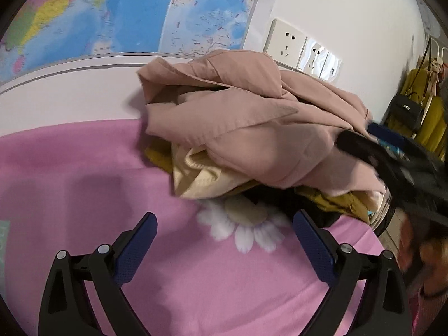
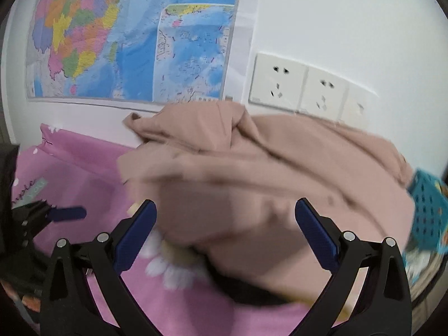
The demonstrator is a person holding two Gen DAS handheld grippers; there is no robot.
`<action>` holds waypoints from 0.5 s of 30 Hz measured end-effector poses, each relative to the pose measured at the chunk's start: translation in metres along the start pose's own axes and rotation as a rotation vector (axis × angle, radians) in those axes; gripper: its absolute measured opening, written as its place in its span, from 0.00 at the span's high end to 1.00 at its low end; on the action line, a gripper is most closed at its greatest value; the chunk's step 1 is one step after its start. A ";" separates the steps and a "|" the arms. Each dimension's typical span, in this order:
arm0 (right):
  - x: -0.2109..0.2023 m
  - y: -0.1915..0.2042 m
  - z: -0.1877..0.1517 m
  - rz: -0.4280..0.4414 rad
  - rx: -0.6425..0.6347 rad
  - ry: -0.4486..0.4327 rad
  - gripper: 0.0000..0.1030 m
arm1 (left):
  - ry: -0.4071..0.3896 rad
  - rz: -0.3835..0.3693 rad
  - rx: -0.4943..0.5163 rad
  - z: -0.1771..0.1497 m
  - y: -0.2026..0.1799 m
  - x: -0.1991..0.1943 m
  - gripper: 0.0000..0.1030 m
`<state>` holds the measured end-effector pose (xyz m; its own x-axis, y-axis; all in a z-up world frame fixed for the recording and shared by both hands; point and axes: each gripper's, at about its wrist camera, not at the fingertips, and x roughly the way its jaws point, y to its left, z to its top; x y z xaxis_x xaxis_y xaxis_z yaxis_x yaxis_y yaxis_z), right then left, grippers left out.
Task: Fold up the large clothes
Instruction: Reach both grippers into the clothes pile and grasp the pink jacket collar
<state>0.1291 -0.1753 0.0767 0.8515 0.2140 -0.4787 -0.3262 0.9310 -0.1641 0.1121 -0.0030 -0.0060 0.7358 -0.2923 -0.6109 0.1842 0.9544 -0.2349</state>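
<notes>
Pink coat [image 1: 252, 128] is lying crumpled atop a heap of cream and mustard clothes [image 1: 201, 179] on the pink blanket [image 1: 84, 168], near the wall map [image 1: 126, 14]. Left gripper [image 1: 224, 232] and right gripper [image 2: 225, 221] are both hovering with fingers wide, gripping nothing.

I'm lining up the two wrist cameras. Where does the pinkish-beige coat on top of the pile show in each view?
Left wrist: the pinkish-beige coat lies centre to right, atop the clothes pile, beyond the open left tool.
Right wrist: the coat fills the centre and right, just ahead of the open right tool.
Shared landmark: the white wall sockets behind it.
</notes>
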 end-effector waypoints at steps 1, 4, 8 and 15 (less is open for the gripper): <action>0.013 -0.002 0.010 0.008 -0.023 0.004 0.05 | -0.001 0.007 0.006 0.003 -0.001 0.005 0.09; 0.047 -0.004 0.032 0.036 -0.075 0.032 0.08 | -0.006 0.004 0.008 0.010 -0.002 0.016 0.12; 0.085 0.002 0.052 0.071 -0.161 0.059 0.09 | -0.001 0.013 0.003 0.016 0.001 0.033 0.16; 0.129 0.022 0.073 0.146 -0.291 0.106 0.55 | -0.005 0.008 -0.015 0.019 0.011 0.052 0.20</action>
<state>0.2612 -0.1056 0.0744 0.7446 0.2929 -0.5998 -0.5583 0.7658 -0.3191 0.1645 -0.0069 -0.0260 0.7408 -0.2840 -0.6087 0.1683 0.9558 -0.2410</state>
